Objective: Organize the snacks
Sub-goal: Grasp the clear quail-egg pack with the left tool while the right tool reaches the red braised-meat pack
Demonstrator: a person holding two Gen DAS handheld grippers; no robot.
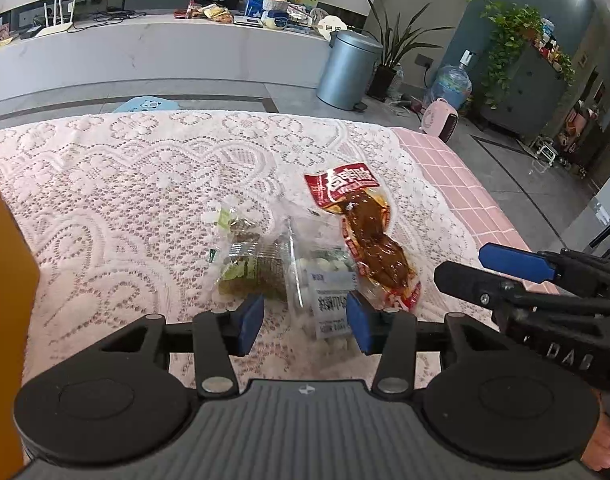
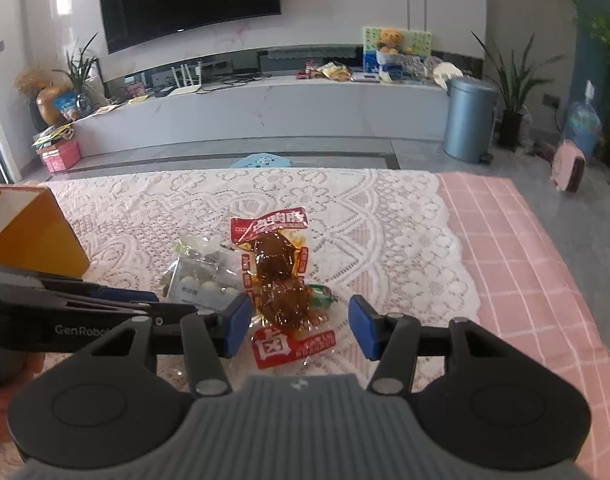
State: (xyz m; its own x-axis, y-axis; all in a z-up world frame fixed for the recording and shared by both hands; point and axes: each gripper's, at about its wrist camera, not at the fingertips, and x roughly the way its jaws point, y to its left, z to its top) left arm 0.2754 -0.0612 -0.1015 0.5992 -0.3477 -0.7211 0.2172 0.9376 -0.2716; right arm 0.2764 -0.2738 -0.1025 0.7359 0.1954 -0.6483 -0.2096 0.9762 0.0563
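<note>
Closest to the lens in the left wrist view is the left gripper (image 1: 305, 322), its blue pads (image 1: 249, 322) parted with a clear gap between them. A clear packet of small white balls (image 1: 325, 276) lies in that gap on the cloth; neither pad presses on it, so the jaws stand open and hold nothing. No earlier picture is at hand to compare.

The only container in sight is an orange box (image 2: 33, 232) at the left edge of the table, standing upright with its top open. Its inside cannot be seen from either camera.

The right gripper (image 2: 301, 326) also stands with its pads apart. The lower end of a red packet of brown braised meat (image 2: 279, 280) lies between them on the table, untouched by either pad, so this gripper grips nothing as well. In the left wrist view the right gripper (image 1: 461, 268) reaches in from the right, just beside that packet.

The snacks sit together near the middle of the white lace tablecloth (image 1: 125, 184), which covers a pink checked cloth (image 2: 525, 248). The red packet's (image 1: 369, 236) long axis runs away from the cameras, its printed red header at the far end. A packet of green-wrapped pieces (image 1: 249, 264) lies on the left, touching the white-ball packet, which touches the red one. A small green sweet (image 2: 321, 294) peeks out at the red packet's right side.
</note>
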